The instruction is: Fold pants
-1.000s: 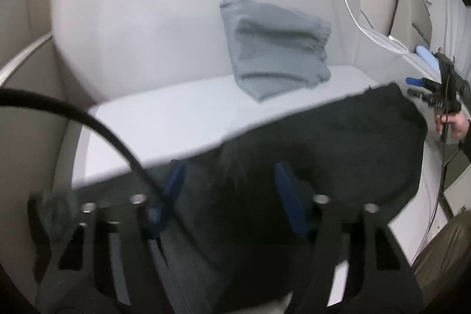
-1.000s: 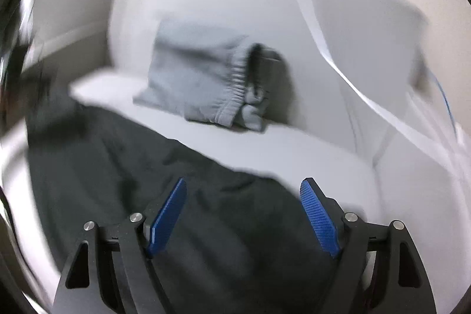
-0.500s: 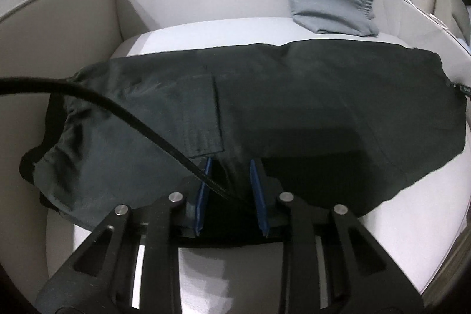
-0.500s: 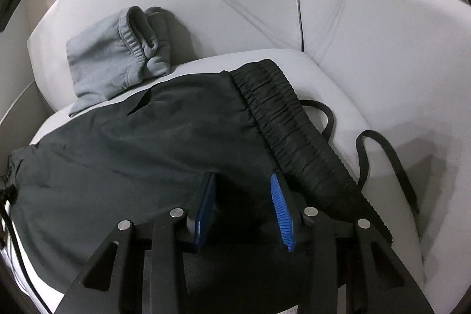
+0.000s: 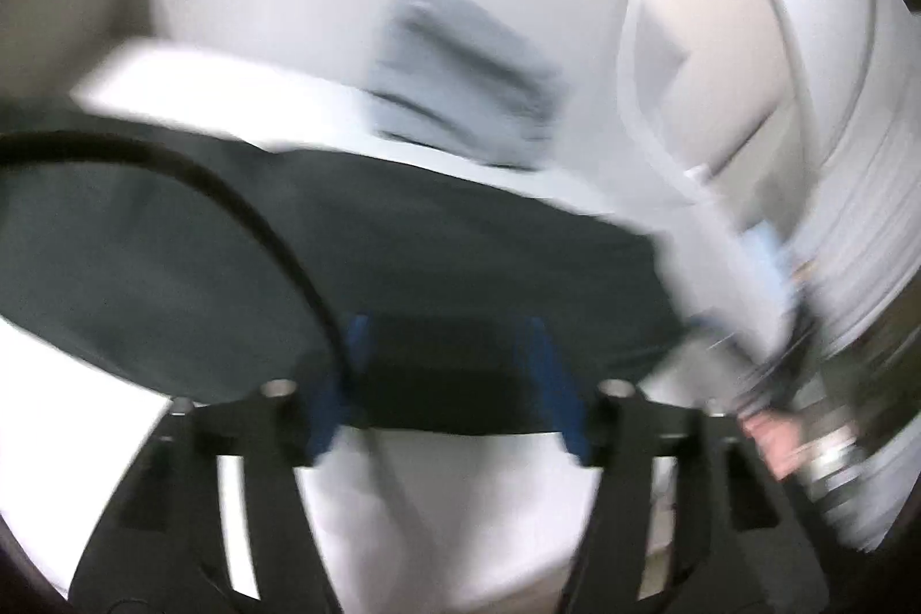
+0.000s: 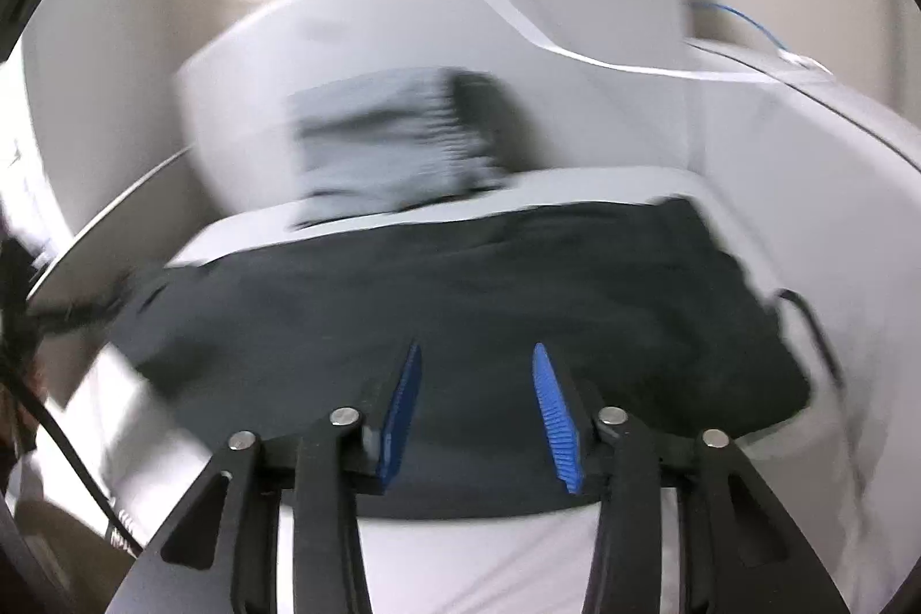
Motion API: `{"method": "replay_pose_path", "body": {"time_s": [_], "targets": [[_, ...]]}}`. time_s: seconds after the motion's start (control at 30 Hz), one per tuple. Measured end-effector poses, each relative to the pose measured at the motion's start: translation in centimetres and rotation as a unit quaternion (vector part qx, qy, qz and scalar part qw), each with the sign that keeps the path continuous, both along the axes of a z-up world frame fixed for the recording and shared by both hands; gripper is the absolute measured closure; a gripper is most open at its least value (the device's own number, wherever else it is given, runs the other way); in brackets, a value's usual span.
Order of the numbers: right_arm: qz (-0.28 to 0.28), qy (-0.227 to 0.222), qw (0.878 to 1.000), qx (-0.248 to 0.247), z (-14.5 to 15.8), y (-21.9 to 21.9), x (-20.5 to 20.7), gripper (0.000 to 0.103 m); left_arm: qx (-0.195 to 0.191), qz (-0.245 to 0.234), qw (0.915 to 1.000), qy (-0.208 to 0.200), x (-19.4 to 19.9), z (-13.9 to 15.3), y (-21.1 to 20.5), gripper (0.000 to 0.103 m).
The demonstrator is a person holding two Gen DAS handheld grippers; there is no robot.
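Black pants (image 6: 460, 303) are laid flat across sofa seat (image 6: 679, 188) for folding. Left tool (image 5: 449, 378) & right tool (image 6: 475, 407) are opening, nothing gripped; near hem sits btwn pads.

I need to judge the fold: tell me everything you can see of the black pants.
The black pants are dark, thin, matte cloth, spread flat across the white seat, near edge hanging by both grippers. A cord loop trails at one end. Grey folded clothing lies behind, apparently apart. Both views are blurred, so seams are unclear.
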State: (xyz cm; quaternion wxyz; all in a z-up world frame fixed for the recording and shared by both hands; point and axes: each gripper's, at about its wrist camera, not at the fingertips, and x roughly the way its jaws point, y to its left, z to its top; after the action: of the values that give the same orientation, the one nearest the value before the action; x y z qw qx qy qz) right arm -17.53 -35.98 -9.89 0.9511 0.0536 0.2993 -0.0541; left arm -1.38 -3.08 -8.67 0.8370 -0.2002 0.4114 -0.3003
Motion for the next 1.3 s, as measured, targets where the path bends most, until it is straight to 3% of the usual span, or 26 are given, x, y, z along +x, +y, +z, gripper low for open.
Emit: {"method": "replay_pose_path", "body": {"time_s": [0.03, 0.1, 0.2, 0.23, 0.37, 0.47, 0.53, 0.6, 0.7, 0.77, 0.8, 0.9, 0.93, 0.97, 1.0, 1.03, 1.07, 1.1, 1.13, 1.2, 1.27, 1.3], "targets": [[0.015, -0.002, 1.000, -0.004, 0.0, 1.5, -0.4, 0.053, -0.042, -0.011, 0.9984, 0.037, -0.4, -0.5, -1.7, 0.042], [0.053, -0.001, 0.998, -0.026, -0.3, 4.8, -0.5, 0.052, -0.090, -0.026, 0.9919, 0.086, -0.6, -1.9, -3.9, 0.042], [0.105, 0.011, 0.991, -0.078, -1.6, 9.0, -0.7, 0.052, -0.155, -0.018, 0.9728, 0.172, -1.0, -5.2, -6.3, 0.042], [0.127, 0.029, 0.987, -0.093, -2.4, 10.3, -0.4, 0.052, -0.181, -0.012, 0.9620, 0.204, -1.3, -6.9, -6.9, 0.042], [0.178, 0.067, 0.973, -0.131, -4.9, 13.4, 0.6, 0.052, -0.230, -0.005, 0.9360, 0.266, -1.7, -11.2, -8.3, 0.042], [0.200, 0.088, 0.963, -0.159, -6.3, 14.6, 1.4, 0.052, -0.241, -0.004, 0.9255, 0.293, -1.7, -13.5, -9.1, 0.042], [0.205, 0.092, 0.957, -0.182, -7.1, 15.0, 2.0, 0.052, -0.245, -0.010, 0.9248, 0.291, -1.8, -13.7, -9.6, 0.042], [0.212, 0.102, 0.954, -0.186, -7.9, 15.2, 2.7, 0.052, -0.239, -0.007, 0.9275, 0.287, -1.9, -13.9, -10.1, 0.042], [0.222, 0.114, 0.951, -0.181, -8.8, 15.0, 3.2, 0.052, -0.245, -0.010, 0.9243, 0.292, -1.4, -14.8, -10.7, 0.042], [0.232, 0.109, 0.951, -0.172, -9.0, 14.8, 3.4, 0.074, -0.244, -0.013, 0.9239, 0.295, -1.1, -14.9, -10.9, 0.042], [0.233, 0.105, 0.953, -0.163, -8.9, 14.6, 3.5, 0.075, -0.244, -0.014, 0.9237, 0.295, -0.9, -15.0, -11.1, 0.042], [0.231, 0.089, 0.961, -0.121, -8.4, 13.8, 3.3, 0.081, -0.221, -0.031, 0.9334, 0.281, -1.0, -14.3, -11.4, 0.042], [0.229, 0.083, 0.963, -0.116, -8.3, 13.7, 3.2, 0.082, -0.178, -0.039, 0.9469, 0.265, -1.2, -13.4, -11.6, 0.042], [0.228, 0.079, 0.963, -0.116, -8.1, 13.8, 3.0, 0.082, -0.074, -0.054, 0.9703, 0.224, -1.7, -11.3, -12.0, 0.042], [0.228, 0.076, 0.964, -0.115, -8.0, 13.9, 2.8, 0.082, -0.013, -0.063, 0.9774, 0.201, -2.0, -10.3, -12.5, 0.042], [0.228, 0.075, 0.964, -0.114, -7.9, 13.9, 2.7, 0.082, 0.081, -0.079, 0.9792, 0.168, -2.6, -8.8, -13.2, 0.042], [0.228, 0.075, 0.964, -0.114, -8.0, 14.1, 2.6, 0.082, 0.168, -0.095, 0.9722, 0.132, -3.4, -7.3, -13.7, 0.042], [0.228, 0.076, 0.964, -0.113, -8.1, 14.2, 2.4, 0.082, 0.220, -0.111, 0.9616, 0.120, -4.0, -6.6, -14.0, 0.038], [0.228, 0.076, 0.964, -0.113, -8.0, 14.2, 2.4, 0.082, 0.267, -0.152, 0.9411, 0.142, -4.5, -6.4, -14.0, 0.036], [0.228, 0.074, 0.964, -0.117, -7.9, 14.3, 2.3, 0.082, 0.238, -0.205, 0.9236, 0.219, -4.6, -6.7, -13.0, 0.034], [0.228, 0.076, 0.963, -0.119, -7.9, 14.2, 2.7, 0.082, 0.108, -0.247, 0.9077, 0.321, -4.3, -6.9, -11.0, 0.034], [0.228, 0.075, 0.963, -0.120, -7.9, 14.3, 2.6, 0.082, 0.072, -0.249, 0.9028, 0.343, -4.2, -6.8, -10.2, 0.034]]}}
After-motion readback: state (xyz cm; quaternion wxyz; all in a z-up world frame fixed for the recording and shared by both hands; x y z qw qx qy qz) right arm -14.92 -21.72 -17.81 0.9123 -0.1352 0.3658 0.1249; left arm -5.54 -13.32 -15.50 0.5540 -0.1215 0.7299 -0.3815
